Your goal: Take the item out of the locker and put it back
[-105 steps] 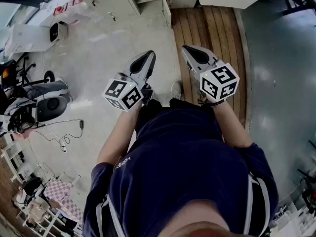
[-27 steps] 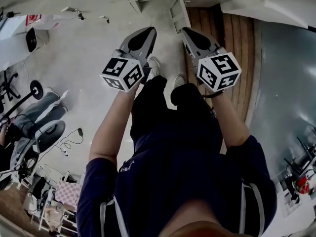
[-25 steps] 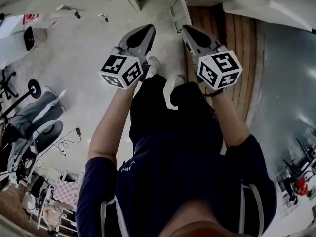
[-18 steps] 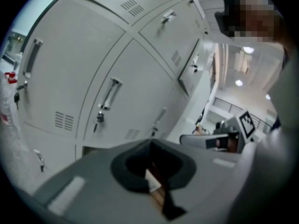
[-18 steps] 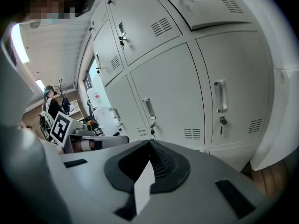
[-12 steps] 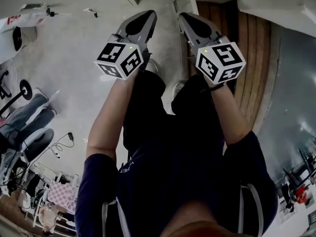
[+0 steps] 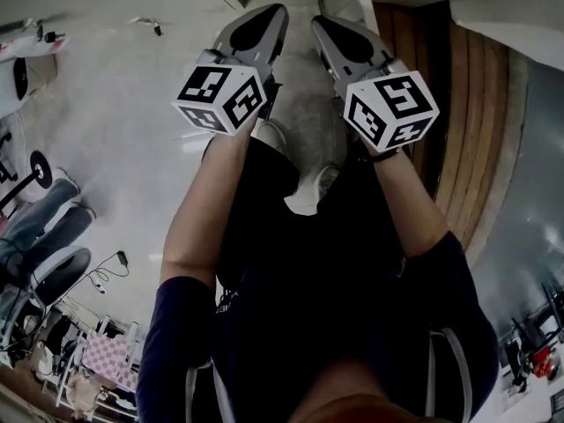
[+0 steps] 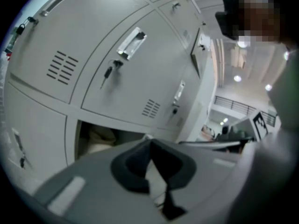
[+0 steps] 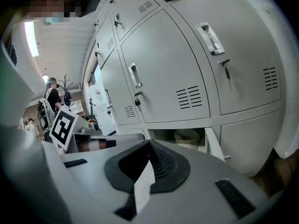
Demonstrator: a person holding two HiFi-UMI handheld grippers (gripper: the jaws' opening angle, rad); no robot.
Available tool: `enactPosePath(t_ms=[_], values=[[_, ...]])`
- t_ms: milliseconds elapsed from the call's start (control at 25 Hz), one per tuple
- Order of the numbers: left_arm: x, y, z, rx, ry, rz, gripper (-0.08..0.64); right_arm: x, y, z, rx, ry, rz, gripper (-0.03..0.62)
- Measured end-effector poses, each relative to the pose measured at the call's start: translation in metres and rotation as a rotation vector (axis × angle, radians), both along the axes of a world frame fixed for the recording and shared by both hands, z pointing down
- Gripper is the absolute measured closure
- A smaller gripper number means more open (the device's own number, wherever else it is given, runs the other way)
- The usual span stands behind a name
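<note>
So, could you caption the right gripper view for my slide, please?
Right gripper, shut and empty, faces grey lockers; pale item inside the open lower one.

I hold the left gripper (image 7: 278, 11) and right gripper (image 7: 315, 21) side by side, facing a far locker bank (image 9: 163, 73). An item (image 9: 187, 135) lies in its low open compartment (image 9: 161, 134). Floorboards (image 7: 467, 104) lie right.
</note>
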State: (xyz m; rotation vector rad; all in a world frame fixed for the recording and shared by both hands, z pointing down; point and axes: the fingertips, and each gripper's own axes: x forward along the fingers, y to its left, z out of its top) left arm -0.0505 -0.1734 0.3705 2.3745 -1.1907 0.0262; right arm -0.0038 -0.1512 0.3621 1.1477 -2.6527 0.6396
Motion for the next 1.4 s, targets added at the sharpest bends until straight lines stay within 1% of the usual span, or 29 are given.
enactPosePath(t_ms=[120, 280, 480, 640, 840, 1000, 1040, 1080, 1120, 1240, 1280, 1400], values=[[0.004, -0.006, 0.020, 0.007, -0.013, -0.007, 0.557, -0.001, -0.001, 0.015, 0.032, 0.006, -0.008, 0.589], [0.005, -0.014, 0.041, 0.003, -0.015, -0.026, 0.557, -0.002, 0.000, 0.021, 0.082, 0.026, 0.001, 0.589], [-0.001, -0.030, 0.074, -0.005, 0.021, -0.071, 0.557, -0.011, -0.006, 0.041, 0.123, 0.043, 0.035, 0.589], [-0.004, -0.044, 0.100, -0.011, 0.054, -0.102, 0.557, -0.016, -0.004, 0.063, 0.125, 0.037, 0.056, 0.589], [-0.015, -0.069, 0.125, -0.036, 0.137, -0.147, 0.557, -0.019, -0.006, 0.080, 0.114, 0.053, 0.067, 0.589], [-0.016, -0.084, 0.142, -0.028, 0.189, -0.179, 0.555, -0.014, -0.004, 0.094, 0.111, 0.066, 0.072, 0.589], [-0.015, -0.088, 0.144, -0.030, 0.207, -0.181, 0.553, -0.013, -0.005, 0.097, 0.108, 0.068, 0.072, 0.589], [-0.015, -0.093, 0.147, -0.035, 0.228, -0.181, 0.531, -0.012, -0.006, 0.100, 0.104, 0.069, 0.072, 0.589], [-0.014, -0.099, 0.150, -0.042, 0.247, -0.180, 0.511, -0.012, -0.006, 0.102, 0.102, 0.070, 0.072, 0.589], [-0.011, -0.114, 0.165, -0.076, 0.279, -0.187, 0.508, -0.013, -0.008, 0.108, 0.098, 0.072, 0.066, 0.589], [-0.010, -0.119, 0.171, -0.089, 0.291, -0.192, 0.498, -0.013, -0.009, 0.110, 0.095, 0.073, 0.064, 0.589], [-0.009, -0.134, 0.187, -0.128, 0.348, -0.209, 0.476, -0.012, -0.008, 0.118, 0.079, 0.071, 0.065, 0.589]])
